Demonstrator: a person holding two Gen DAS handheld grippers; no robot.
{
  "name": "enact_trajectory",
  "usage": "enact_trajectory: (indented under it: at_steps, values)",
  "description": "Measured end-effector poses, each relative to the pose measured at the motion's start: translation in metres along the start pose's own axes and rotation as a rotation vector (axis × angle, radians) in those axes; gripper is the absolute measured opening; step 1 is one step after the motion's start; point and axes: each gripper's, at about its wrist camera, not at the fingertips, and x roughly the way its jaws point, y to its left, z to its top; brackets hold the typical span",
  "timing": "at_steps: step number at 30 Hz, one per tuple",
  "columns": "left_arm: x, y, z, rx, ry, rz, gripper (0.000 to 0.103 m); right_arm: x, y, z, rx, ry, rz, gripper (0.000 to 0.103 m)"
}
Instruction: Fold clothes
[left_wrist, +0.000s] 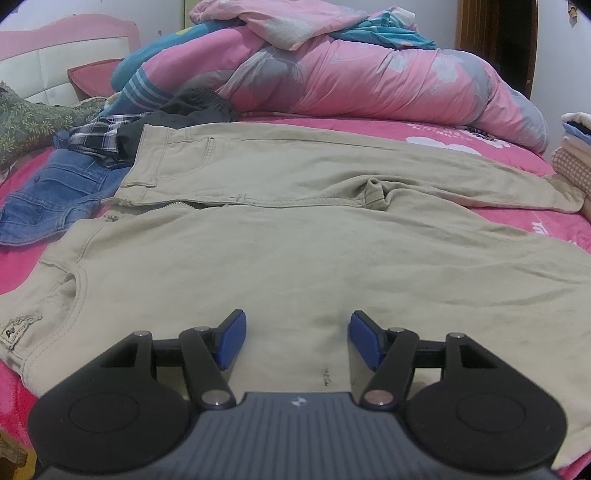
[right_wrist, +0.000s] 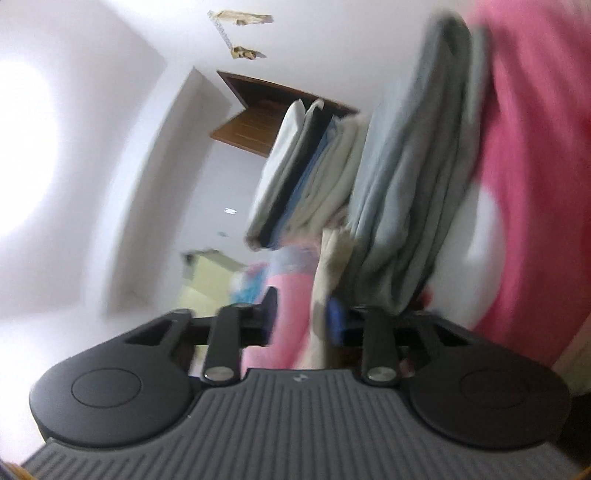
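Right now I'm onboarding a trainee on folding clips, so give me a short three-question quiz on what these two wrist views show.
1. True or false: the left hand-held gripper is clamped on the khaki trousers.
2. Which garment lies just left of the trousers' waistband? A) blue denim B) a white towel C) a red sweater
3. Fill in: in the blurred right wrist view, beige cloth sits between the fingers of the right hand-held gripper, beside a stack of ____ laundry.

Key: 1 false; 2 A; 3 folded
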Motion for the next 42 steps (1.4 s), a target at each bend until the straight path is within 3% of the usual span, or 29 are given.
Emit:
enact_trajectory:
  at_steps: [2, 4, 6, 7, 10, 11, 16, 19, 21, 23, 25, 26, 30, 33, 35, 41, 42]
  values:
    - [0.000, 0.000, 0.000, -0.001, -0.001, -0.001, 0.064, -0.001, 0.014, 0.004, -0.120, 0.005, -0.114, 0.007]
    - [0.000, 0.001, -0.001, -0.003, -0.004, -0.004, 0.065, -0.001, 0.032, 0.005, -0.290, 0.019, -0.276, 0.009]
    - [0.000, 0.002, -0.001, -0.006, -0.007, -0.008, 0.065, 0.000, 0.049, 0.003, -0.413, 0.003, -0.381, 0.012]
    - [0.000, 0.002, -0.002, -0.008, -0.010, -0.009, 0.065, -0.003, 0.059, 0.001, -0.455, -0.045, -0.415, 0.012]
    - [-0.002, 0.004, -0.003, -0.021, -0.019, -0.011, 0.065, -0.025, 0.093, -0.009, -0.565, -0.314, -0.528, 0.013]
    - [-0.004, 0.004, -0.004, -0.025, -0.025, -0.013, 0.065, -0.022, 0.106, -0.018, -0.617, -0.305, -0.503, 0.013]
    - [-0.013, 0.010, -0.011, -0.054, -0.052, -0.023, 0.065, 0.054, 0.177, -0.084, -0.987, 0.055, -0.228, 0.015]
    - [-0.015, 0.016, -0.014, -0.079, -0.070, -0.030, 0.065, 0.117, 0.208, -0.162, -1.206, 0.441, -0.021, 0.019]
    - [-0.016, 0.020, -0.016, -0.091, -0.083, -0.032, 0.065, 0.140, 0.215, -0.208, -1.274, 0.586, 0.068, 0.017]
    - [-0.014, 0.023, -0.020, -0.084, -0.102, -0.035, 0.065, 0.158, 0.209, -0.232, -1.263, 0.710, 0.078, 0.016]
    - [-0.012, 0.026, -0.023, -0.074, -0.118, -0.047, 0.065, 0.160, 0.195, -0.218, -1.210, 0.731, 0.044, 0.016]
    - [-0.012, 0.028, -0.023, -0.062, -0.125, -0.055, 0.065, 0.160, 0.188, -0.199, -1.199, 0.703, -0.033, 0.016]
    - [-0.012, 0.036, -0.027, -0.038, -0.150, -0.098, 0.065, 0.157, 0.143, -0.109, -1.163, 0.531, -0.519, 0.018]
    - [-0.017, 0.045, -0.029, -0.054, -0.166, -0.101, 0.064, 0.143, 0.142, -0.072, -1.079, 0.428, -0.662, 0.019]
    - [-0.024, 0.054, -0.027, -0.081, -0.174, -0.079, 0.063, 0.142, 0.164, -0.090, -1.093, 0.416, -0.571, 0.020]
    - [-0.047, 0.083, -0.031, -0.099, -0.190, 0.078, 0.061, 0.179, 0.242, -0.250, -1.108, 0.721, 0.098, 0.018]
    - [-0.051, 0.091, -0.034, -0.116, -0.194, 0.070, 0.060, 0.176, 0.252, -0.277, -1.134, 0.772, 0.180, 0.018]
